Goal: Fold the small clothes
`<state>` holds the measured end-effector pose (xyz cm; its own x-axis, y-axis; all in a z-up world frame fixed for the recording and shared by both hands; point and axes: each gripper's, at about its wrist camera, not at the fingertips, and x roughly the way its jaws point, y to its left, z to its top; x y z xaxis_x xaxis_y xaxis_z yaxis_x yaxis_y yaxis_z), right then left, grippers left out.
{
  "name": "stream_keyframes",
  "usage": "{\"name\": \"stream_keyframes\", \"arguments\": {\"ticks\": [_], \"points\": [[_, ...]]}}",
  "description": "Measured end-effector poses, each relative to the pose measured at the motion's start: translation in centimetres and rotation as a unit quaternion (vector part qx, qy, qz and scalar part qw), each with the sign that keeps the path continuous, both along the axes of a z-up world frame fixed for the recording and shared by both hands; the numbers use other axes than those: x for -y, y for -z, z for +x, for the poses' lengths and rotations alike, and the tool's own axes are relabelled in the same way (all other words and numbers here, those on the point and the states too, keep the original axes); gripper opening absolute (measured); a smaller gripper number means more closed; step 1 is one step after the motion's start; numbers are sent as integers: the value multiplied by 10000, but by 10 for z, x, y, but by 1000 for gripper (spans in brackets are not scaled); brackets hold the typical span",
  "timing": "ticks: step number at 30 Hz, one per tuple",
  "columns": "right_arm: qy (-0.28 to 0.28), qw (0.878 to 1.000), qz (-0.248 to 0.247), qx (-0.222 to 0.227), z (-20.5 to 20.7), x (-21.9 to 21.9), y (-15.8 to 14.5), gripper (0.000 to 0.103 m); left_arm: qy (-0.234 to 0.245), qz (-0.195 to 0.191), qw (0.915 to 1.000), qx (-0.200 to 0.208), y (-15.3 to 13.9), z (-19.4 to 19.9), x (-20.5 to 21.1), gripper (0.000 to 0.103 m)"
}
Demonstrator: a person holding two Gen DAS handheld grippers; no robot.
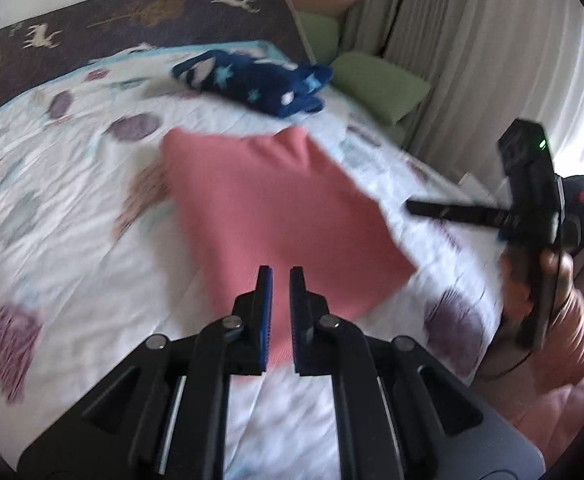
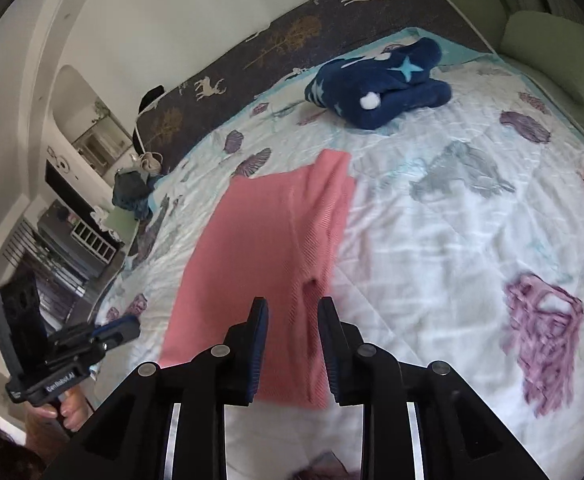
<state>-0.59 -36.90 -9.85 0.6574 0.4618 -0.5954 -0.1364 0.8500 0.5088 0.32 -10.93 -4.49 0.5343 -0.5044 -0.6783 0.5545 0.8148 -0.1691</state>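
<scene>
A pink garment (image 1: 260, 200) lies folded flat on the bed, a narrower folded strip along its right side (image 2: 331, 200) in the right wrist view. My left gripper (image 1: 280, 270) hovers above its near corner, jaws nearly together with nothing between them; it also shows at the lower left (image 2: 132, 326) of the right wrist view. My right gripper (image 2: 292, 302) hangs over the garment's near edge, jaws apart and not pressing the cloth; from the left wrist view it appears beyond the garment's right corner (image 1: 411, 206). A navy star-print garment (image 1: 252, 80) (image 2: 379, 88) lies bunched farther back.
A white quilt (image 1: 72, 200) (image 2: 451, 240) with purple shell prints covers the bed. A dark deer-print cover (image 1: 132, 12) runs along the far side. Green cushions (image 1: 379, 84) (image 2: 551, 52) and curtains (image 1: 471, 40) stand past the bed's edge. A hand (image 1: 519, 280) holds the right gripper's handle.
</scene>
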Motion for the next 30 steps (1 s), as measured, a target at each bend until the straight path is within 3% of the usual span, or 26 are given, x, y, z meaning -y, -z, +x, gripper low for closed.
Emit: {"name": "stream_keyframes", "arguments": {"ticks": [3,6,7,8,13,21,23,24,26,28,30], "points": [[-29,9998,3,-209,17,-8,8,26,20,99,9996,-278,18,25,18,8],[-65,9990,20,-447,21,-13,22,26,-264,734,9949,-647,57,44,23,8],[-104,9987,40,-507,22,-13,26,26,-314,715,9941,-753,66,47,19,8],[-153,9982,69,-575,21,-13,31,26,-320,430,9959,-730,68,46,12,8],[-264,9979,276,-531,17,-3,34,27,-301,91,9945,-998,65,46,-5,8],[-18,9981,478,-398,48,7,22,28,257,457,9962,-699,60,21,3,16],[2,9975,530,-478,58,6,25,28,230,352,9956,-838,58,25,-2,16],[-13,9969,542,-563,63,4,28,22,201,285,9946,-979,56,29,-3,16],[38,9967,521,-623,65,1,31,10,233,110,9927,-1178,43,41,-1,16],[101,9971,497,-570,62,1,33,9,414,-31,9948,-933,18,55,7,16],[140,9957,684,-601,60,4,36,9,605,-10,9965,-583,-8,70,25,24]]}}
